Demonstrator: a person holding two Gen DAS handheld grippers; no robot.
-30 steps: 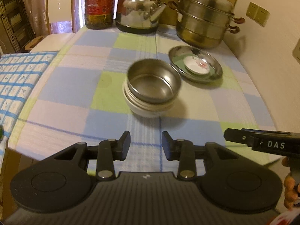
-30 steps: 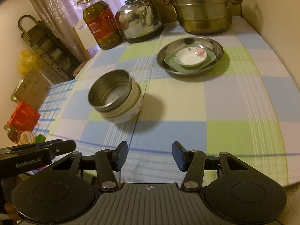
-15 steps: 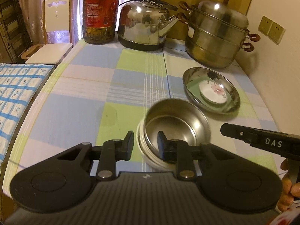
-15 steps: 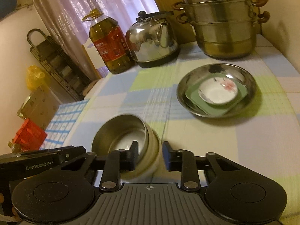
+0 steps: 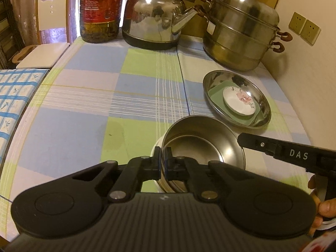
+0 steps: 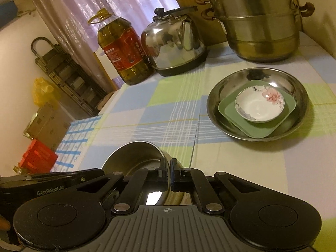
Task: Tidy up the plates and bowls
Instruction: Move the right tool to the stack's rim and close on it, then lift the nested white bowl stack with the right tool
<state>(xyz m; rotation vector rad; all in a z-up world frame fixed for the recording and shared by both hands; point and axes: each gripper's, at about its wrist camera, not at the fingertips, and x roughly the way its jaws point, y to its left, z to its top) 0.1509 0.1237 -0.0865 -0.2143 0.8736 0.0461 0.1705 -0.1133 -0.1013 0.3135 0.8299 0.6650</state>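
Both claws are clamped on the same steel bowl (image 5: pixel 202 145): my left gripper (image 5: pixel 163 156) pinches its near-left rim, fingers pressed nearly together with the thin wall between them, and my right gripper (image 6: pixel 169 167) pinches the rim on the opposite side, one finger inside, one outside. That steel bowl sits nested in a white bowl (image 5: pixel 156 149), whose edge peeks out at the left, both on the checked tablecloth (image 5: pixel 88 105) near the front edge. From the left camera I see the right tool reaching in from the right, with a hand (image 5: pixel 321 208) behind it. Further back and to the right sits a wide steel dish (image 6: pixel 257 104) holding a green square plate (image 6: pixel 252 124) with a small flowered bowl (image 6: pixel 259 103) on top. At the rear stand an oil bottle (image 6: pixel 122 50), a kettle (image 6: pixel 174 44) and a stacked steamer pot (image 6: pixel 258 21). Chair (image 5: pixel 50 14) beyond the table's left corner.
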